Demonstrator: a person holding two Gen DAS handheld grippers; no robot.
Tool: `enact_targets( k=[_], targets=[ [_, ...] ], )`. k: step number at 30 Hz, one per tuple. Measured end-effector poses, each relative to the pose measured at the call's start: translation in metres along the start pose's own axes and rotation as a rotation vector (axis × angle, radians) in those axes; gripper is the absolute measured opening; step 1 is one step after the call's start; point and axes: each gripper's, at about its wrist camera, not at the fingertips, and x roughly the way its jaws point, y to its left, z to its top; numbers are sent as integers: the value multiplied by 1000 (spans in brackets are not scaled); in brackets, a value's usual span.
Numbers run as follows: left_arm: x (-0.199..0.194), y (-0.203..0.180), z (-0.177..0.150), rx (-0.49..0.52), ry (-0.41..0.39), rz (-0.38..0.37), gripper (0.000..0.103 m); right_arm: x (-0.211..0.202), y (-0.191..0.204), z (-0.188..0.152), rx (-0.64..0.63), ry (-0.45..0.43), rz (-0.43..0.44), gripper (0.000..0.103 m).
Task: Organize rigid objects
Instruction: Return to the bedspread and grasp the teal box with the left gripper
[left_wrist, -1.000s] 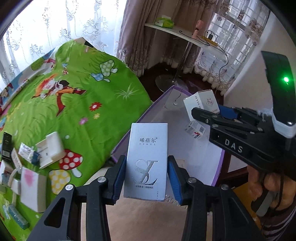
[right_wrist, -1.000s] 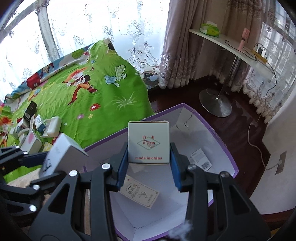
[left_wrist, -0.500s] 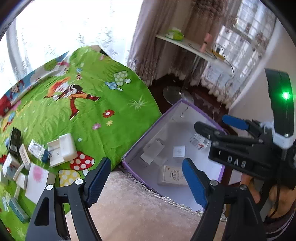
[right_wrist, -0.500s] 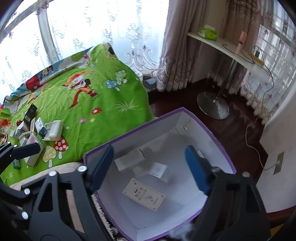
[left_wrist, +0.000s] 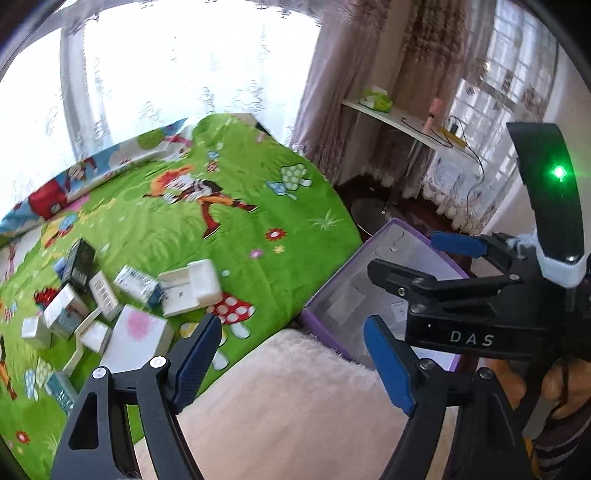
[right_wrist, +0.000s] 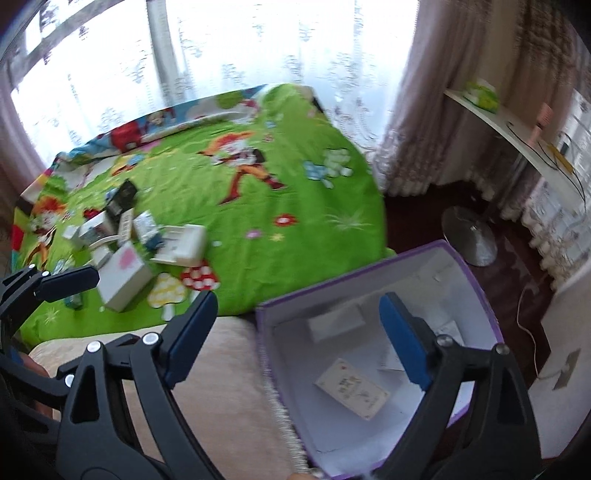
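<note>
The small boxes (left_wrist: 110, 306) lie scattered on the green bedspread (left_wrist: 240, 236), ahead and left of my left gripper (left_wrist: 291, 354), which gapes wide and empty. My right gripper (right_wrist: 299, 339), also wide, hangs farther off over the purple bin (right_wrist: 476, 291).

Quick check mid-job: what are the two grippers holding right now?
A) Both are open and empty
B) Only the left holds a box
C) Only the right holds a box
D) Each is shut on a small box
A. The left gripper and right gripper both show wide-apart jaws with nothing between them; small boxes lie in the purple box.
</note>
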Motion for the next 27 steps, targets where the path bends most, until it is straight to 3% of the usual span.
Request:
enact_targets(
  k=[5, 16, 19, 27],
  targets=[
    [-13, 33, -15, -81, -3, 6, 80, -6, 33, 4, -60, -27, 50, 91],
    [-41, 119, -49, -294, -17, 77, 80, 4, 89, 5, -119, 44, 212, 91],
    [-45, 140, -58, -335, -2, 161, 80, 12, 100, 5, -133, 58, 211, 91],
    [-49, 194, -77, -492, 14, 246, 80, 33, 132, 7, -228, 89, 193, 91]
  ],
)
